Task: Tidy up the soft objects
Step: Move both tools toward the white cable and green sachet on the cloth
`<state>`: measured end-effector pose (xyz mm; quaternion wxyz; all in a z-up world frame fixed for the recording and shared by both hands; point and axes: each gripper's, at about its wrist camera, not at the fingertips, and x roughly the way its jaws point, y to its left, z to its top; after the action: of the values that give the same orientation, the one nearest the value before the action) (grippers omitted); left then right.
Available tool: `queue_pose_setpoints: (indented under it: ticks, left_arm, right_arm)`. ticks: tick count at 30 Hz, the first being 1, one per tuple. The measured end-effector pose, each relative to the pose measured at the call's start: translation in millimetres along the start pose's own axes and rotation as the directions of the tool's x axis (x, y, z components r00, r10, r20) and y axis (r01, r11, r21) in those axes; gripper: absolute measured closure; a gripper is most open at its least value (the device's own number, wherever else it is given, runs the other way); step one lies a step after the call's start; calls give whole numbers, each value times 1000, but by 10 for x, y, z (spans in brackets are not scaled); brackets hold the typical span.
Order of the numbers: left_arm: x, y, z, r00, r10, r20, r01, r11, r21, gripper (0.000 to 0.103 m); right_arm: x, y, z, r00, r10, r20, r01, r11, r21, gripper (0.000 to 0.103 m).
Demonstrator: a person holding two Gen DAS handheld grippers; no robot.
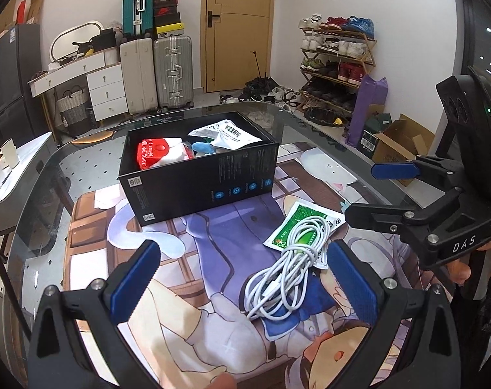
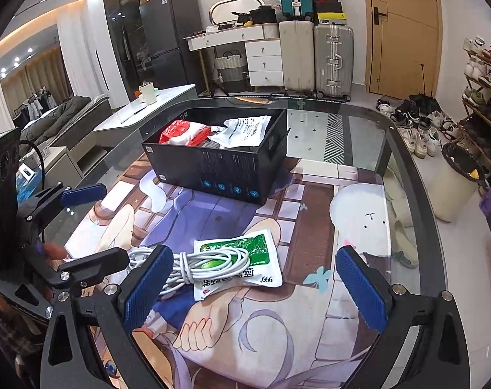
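Observation:
A black box [image 1: 197,178] stands on the printed mat [image 1: 219,246]; it also shows in the right wrist view [image 2: 226,168]. Inside lie a red and white pack [image 1: 161,154], a white pouch [image 1: 226,134] and a small blue plush [image 1: 203,148]. A coiled white cable [image 1: 287,275] lies partly on a green and white sachet [image 1: 297,223], in front of the box. My left gripper [image 1: 242,285] is open and empty, with the cable between its fingers. My right gripper [image 2: 255,285] is open and empty, just before the sachet [image 2: 245,259] and cable [image 2: 206,262].
The mat lies on a glass table [image 2: 359,136]. The right gripper's body [image 1: 440,214] hangs at the right of the left wrist view; the left gripper's body [image 2: 51,253] at the left of the right one. Suitcases, drawers and a shoe rack stand beyond.

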<state>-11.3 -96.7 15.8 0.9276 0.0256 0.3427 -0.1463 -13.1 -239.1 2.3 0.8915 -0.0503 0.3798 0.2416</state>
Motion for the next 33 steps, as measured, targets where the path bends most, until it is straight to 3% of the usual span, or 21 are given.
queue_pose_setpoints:
  ticks: [26, 33]
  left_arm:
    - [241, -293, -86, 991, -97, -89, 106, 988, 108, 2]
    - [327, -310, -119, 988, -100, -114, 113, 986, 120, 29]
  right_arm:
    - [185, -47, -285, 996, -1, -85, -2, 999, -35, 1]
    - [197, -103, -291, 996, 0, -85, -2, 1000, -23, 1]
